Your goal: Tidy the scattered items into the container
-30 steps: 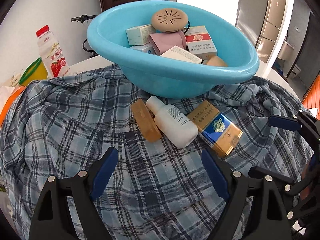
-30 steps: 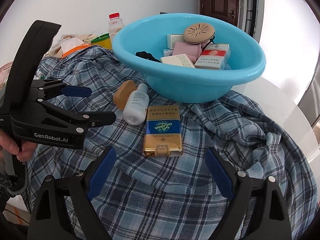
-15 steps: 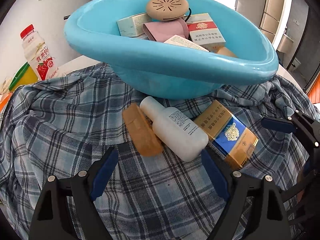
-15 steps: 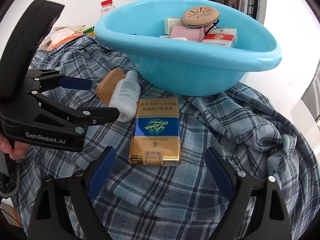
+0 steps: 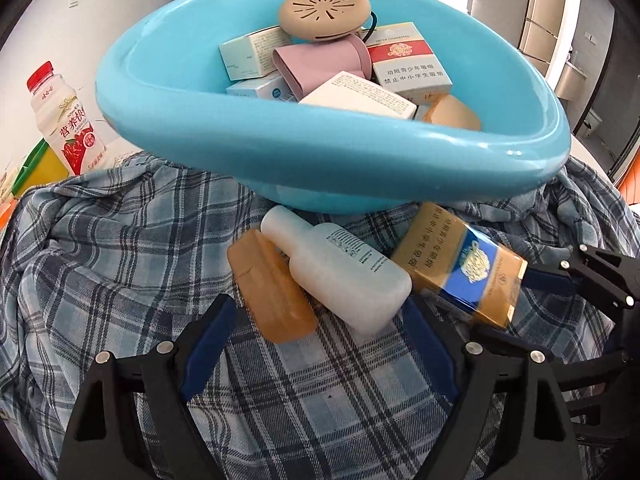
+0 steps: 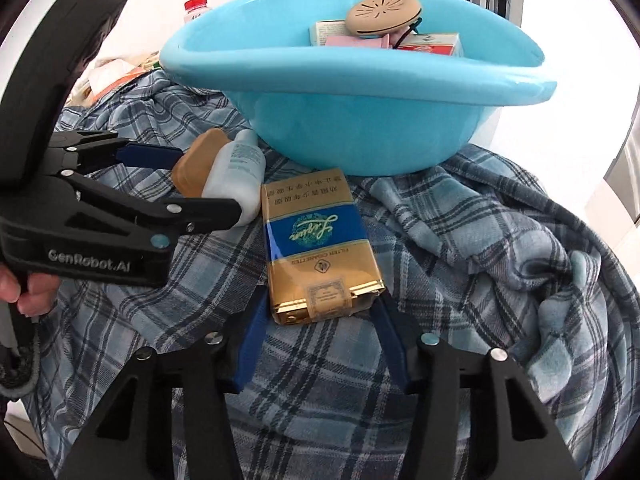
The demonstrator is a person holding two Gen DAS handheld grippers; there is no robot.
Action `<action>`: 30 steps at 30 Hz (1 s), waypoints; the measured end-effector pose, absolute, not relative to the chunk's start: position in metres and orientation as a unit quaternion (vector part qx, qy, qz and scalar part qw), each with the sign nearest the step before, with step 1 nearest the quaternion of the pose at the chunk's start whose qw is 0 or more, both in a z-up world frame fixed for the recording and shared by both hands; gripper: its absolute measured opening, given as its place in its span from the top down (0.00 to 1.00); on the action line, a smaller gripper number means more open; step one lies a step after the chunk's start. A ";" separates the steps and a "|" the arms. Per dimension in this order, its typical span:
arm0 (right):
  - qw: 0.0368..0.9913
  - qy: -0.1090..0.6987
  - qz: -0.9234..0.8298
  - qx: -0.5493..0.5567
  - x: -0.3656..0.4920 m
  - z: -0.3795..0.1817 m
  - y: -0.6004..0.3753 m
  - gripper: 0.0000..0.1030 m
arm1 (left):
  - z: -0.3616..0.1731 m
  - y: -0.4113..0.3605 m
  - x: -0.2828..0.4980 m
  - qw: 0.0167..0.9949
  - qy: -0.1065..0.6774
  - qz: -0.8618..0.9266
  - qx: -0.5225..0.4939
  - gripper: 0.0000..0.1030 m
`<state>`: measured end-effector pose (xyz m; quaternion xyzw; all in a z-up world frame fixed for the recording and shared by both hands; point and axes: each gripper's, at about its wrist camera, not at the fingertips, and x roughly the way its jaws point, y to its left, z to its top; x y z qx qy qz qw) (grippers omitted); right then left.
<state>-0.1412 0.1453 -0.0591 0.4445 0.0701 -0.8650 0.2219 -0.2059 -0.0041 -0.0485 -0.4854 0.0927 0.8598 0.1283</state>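
Note:
A blue basin [image 5: 328, 160] [image 6: 360, 120] holding several boxes and a tan round case stands on a plaid shirt. In front of it lie an amber soap bar [image 5: 272, 292] [image 6: 198, 162], a white bottle [image 5: 340, 272] [image 6: 236, 176] and a gold-and-blue cigarette pack [image 5: 460, 264] [image 6: 320, 248]. My left gripper [image 5: 320, 316] is open, its fingers either side of the soap and bottle base. My right gripper [image 6: 322, 320] has narrowed around the near end of the pack, with the pads at its sides; contact is unclear.
The plaid shirt [image 5: 100, 264] [image 6: 480, 240] covers a white round table. A red-capped drink bottle [image 5: 64, 120] and a yellow cup [image 5: 36, 164] stand at the far left. Doors and a fridge are behind.
Both grippers moved forward toward the items. The right gripper's fingers closed in from wide open to the sides of the cigarette pack. The left gripper stayed open.

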 end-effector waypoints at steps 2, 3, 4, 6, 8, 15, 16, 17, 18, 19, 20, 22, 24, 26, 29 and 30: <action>0.223 0.070 -0.865 0.443 -0.137 -0.057 0.149 0.55 | -0.047 -0.002 -0.206 0.130 0.094 0.860 -0.484 0.15; 0.225 0.069 -0.865 0.443 -0.135 -0.056 0.150 0.55 | -0.047 0.000 -0.206 0.130 0.095 0.860 -0.483 0.15; 0.226 0.069 -0.865 0.443 -0.132 -0.055 0.152 0.55 | -0.047 0.001 -0.207 0.131 0.097 0.860 -0.483 0.15; 0.224 0.074 -0.865 0.442 -0.128 -0.052 0.154 0.55 | -0.047 0.004 -0.209 0.132 0.099 0.860 -0.483 0.15; 0.219 0.081 -0.866 0.441 -0.123 -0.051 0.156 0.55 | -0.047 0.007 -0.210 0.134 0.100 0.860 -0.483 0.15; 0.208 0.074 -0.868 0.444 -0.120 -0.049 0.169 0.55 | -0.052 0.019 -0.216 0.128 0.114 0.859 -0.482 0.15; 0.210 0.074 -0.868 0.444 -0.120 -0.049 0.169 0.55 | -0.054 0.020 -0.217 0.125 0.119 0.860 -0.480 0.15; 0.211 0.074 -0.868 0.444 -0.120 -0.049 0.167 0.55 | -0.055 0.021 -0.219 0.122 0.122 0.860 -0.479 0.15; 0.212 0.074 -0.868 0.444 -0.120 -0.048 0.166 0.55 | -0.056 0.022 -0.221 0.119 0.124 0.861 -0.479 0.15; 0.213 0.074 -0.868 0.443 -0.120 -0.048 0.165 0.55 | -0.057 0.022 -0.223 0.118 0.124 0.861 -0.480 0.15; 0.215 0.074 -0.867 0.443 -0.120 -0.048 0.165 0.55 | -0.058 0.021 -0.225 0.117 0.123 0.860 -0.481 0.15; 0.215 0.074 -0.867 0.443 -0.120 -0.048 0.164 0.55 | -0.059 0.020 -0.229 0.117 0.116 0.861 -0.480 0.15; 0.216 0.073 -0.867 0.444 -0.122 -0.049 0.165 0.55 | -0.057 0.017 -0.230 0.119 0.108 0.865 -0.475 0.16; 0.216 0.071 -0.866 0.445 -0.122 -0.049 0.165 0.55 | -0.056 0.016 -0.229 0.121 0.108 0.866 -0.474 0.18; 0.216 0.072 -0.867 0.443 -0.120 -0.047 0.166 0.55 | -0.052 0.015 -0.225 0.120 0.114 0.867 -0.471 0.23; 0.216 0.072 -0.868 0.442 -0.119 -0.046 0.166 0.55 | -0.050 0.013 -0.223 0.121 0.114 0.866 -0.471 0.25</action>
